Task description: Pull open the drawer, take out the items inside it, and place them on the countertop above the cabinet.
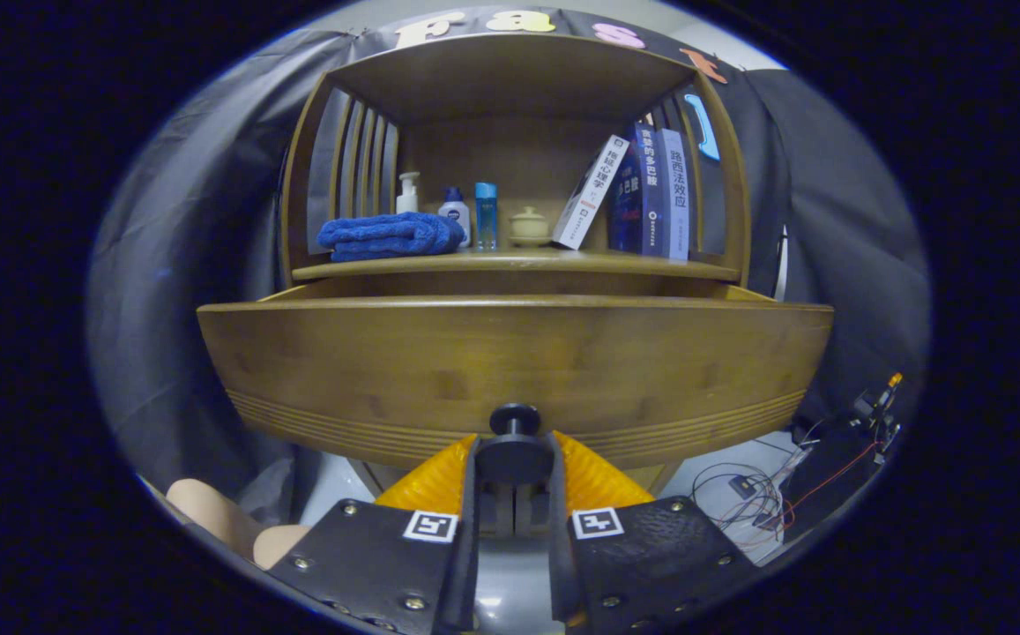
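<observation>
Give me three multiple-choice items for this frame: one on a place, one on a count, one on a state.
1. Where does the folded blue towel lie?
A. on the countertop, at its left end
B. inside the drawer
C. on the floor

2. How many books stand on the countertop?
A. one
B. three
C. five

3. What is the gripper at?
A. hanging open, away from the cabinet
B. shut on the towel
C. shut on the drawer knob

Key: 1 A, it lies beside the bottles. 2 B, one leaning, two upright. 3 C, both fingers flank the knob, and the drawer stands pulled out.
</observation>
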A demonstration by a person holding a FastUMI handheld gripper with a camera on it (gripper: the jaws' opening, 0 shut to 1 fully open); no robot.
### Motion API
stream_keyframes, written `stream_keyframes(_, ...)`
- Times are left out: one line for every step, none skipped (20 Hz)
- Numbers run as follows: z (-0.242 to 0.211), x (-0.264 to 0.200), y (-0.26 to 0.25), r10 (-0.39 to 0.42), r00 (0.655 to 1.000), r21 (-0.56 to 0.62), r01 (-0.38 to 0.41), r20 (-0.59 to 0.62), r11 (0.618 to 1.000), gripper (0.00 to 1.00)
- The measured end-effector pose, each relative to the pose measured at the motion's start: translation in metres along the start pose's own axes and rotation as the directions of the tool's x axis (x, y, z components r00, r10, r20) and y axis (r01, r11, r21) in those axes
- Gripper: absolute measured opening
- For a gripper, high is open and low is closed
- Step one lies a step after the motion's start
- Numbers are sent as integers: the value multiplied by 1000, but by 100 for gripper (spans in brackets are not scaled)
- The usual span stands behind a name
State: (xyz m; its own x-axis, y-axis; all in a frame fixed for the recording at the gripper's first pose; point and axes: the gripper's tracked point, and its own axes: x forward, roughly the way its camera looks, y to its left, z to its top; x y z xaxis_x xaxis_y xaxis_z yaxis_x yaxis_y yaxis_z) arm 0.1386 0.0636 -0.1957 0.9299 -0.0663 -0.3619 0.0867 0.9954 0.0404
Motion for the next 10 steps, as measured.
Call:
stream_keyframes(-3, -4, 0, 0, 1000, 6, 0, -9, 1000, 33)
stream_keyframes(-7, -8, 0, 0, 1000, 12, 0, -15, 1000, 33)
stream_keyframes(-11, -12, -1, 3, 1000, 15, -2, -23, 1000, 33)
stream_keyframes(-12, -14, 1, 3, 1000, 16, -2, -17, 1000, 33)
stream_keyframes(-15, -20, -1, 2, 1000, 8, -2, -26, 1000, 33)
stream_keyframes(-14, -27, 0, 3, 1000, 4, -3, -26, 1000, 33)
stream_keyframes(-17, -32, 1, 8, 999, 5, -8, -35, 1000, 33)
stream_keyframes(-18, -34, 3, 17, 999, 10, -16, -36, 1000, 33)
stream_keyframes(-19, -35, 5, 19, 999, 13, -18, -39, 1000, 33)
stream_keyframes(-20, -37, 5, 16, 999, 1, -16, -38, 1000, 33)
